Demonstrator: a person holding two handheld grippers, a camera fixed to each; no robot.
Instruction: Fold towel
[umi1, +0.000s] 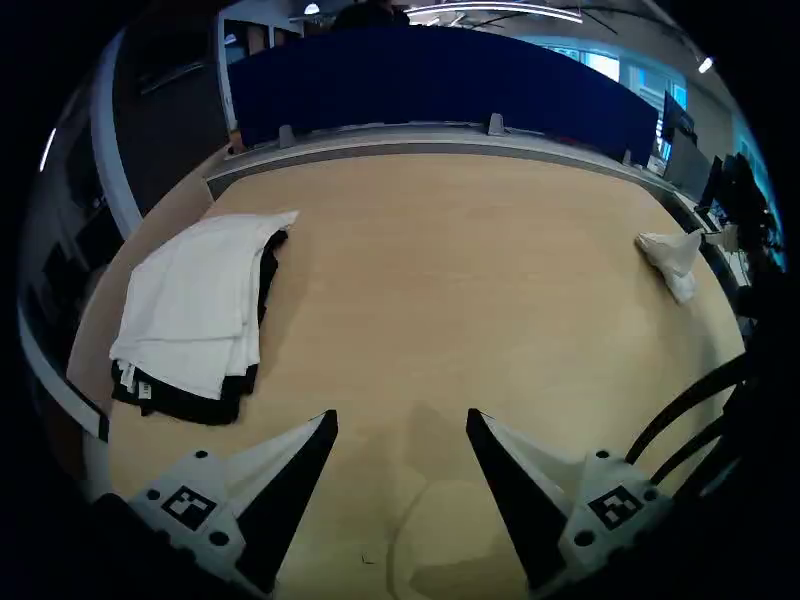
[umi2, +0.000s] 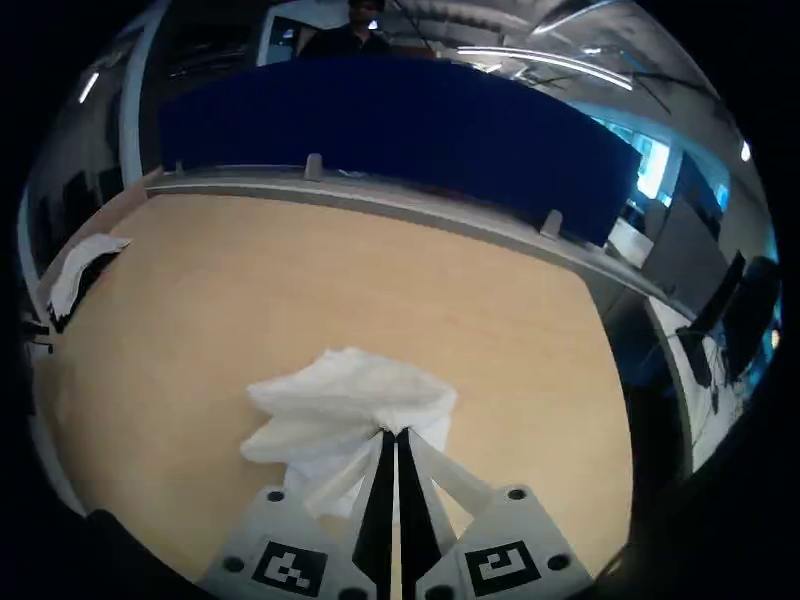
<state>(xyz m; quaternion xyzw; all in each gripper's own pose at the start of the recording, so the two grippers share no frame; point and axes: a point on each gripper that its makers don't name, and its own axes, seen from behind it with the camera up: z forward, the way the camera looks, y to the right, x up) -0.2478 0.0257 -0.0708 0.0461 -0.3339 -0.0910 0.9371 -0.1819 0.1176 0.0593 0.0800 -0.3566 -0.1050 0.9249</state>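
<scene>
the blue partition (umi1: 430, 85) ran along the far edge of the bench (umi1: 450, 250). in the left gripper view, the left hand-held gripper (umi1: 400, 413) hung over bare wood on the near side of the bench, opposite the partition, its fingers wide apart and holding nothing. a stack of folded towels (umi1: 200, 310) - white ones on top of black - lay toward the partition's left end, well short of it. the crumpled white towel (umi1: 675, 262) sat toward the partition's right end, well apart from the stack.

in the right gripper view, the right hand-held gripper (umi2: 392, 435) had its fingers pressed together on the near edge of the crumpled white towel (umi2: 345, 400) - cloth bunched up around the tips. the towel rested on the bench (umi2: 300, 280), well in front of the partition (umi2: 400, 130), with the stack (umi2: 85, 265) near the partition's left end.
</scene>
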